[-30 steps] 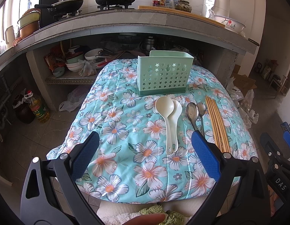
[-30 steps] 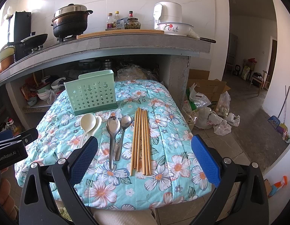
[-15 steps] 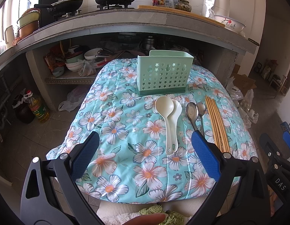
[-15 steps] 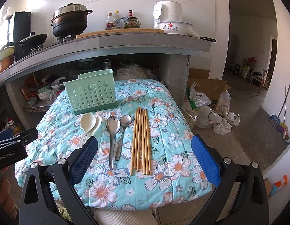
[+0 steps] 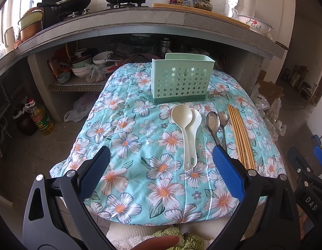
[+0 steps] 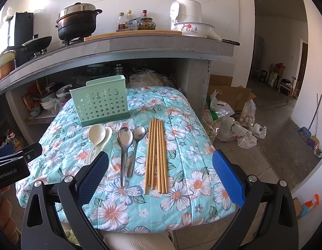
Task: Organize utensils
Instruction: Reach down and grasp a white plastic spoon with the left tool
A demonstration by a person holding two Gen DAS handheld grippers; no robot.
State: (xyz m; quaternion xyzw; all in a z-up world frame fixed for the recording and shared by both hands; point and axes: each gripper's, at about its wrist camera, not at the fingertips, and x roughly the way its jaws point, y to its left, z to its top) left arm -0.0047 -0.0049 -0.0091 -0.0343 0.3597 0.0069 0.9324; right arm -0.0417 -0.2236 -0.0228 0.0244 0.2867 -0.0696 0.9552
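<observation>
A mint-green utensil holder [image 5: 181, 81] with star holes stands upright at the far end of a floral cloth-covered table [image 5: 127, 145]; it also shows in the right wrist view [image 6: 101, 105]. In front of it lie two cream plastic spoons [image 5: 187, 129] [image 6: 97, 138], two metal spoons [image 5: 215, 125] [image 6: 127, 145] and several wooden chopsticks [image 5: 241, 137] [image 6: 155, 154], side by side. My left gripper [image 5: 161, 158] is open and empty above the table's near edge. My right gripper [image 6: 161, 162] is open and empty, near the chopsticks' ends.
A stone counter [image 6: 140, 45] with a black pot [image 6: 77, 24], bottles and a white cooker stands behind the table. Bowls and pans sit on a shelf under it [image 5: 88, 68]. Plastic bags and a cardboard box [image 6: 234, 108] lie on the floor at right.
</observation>
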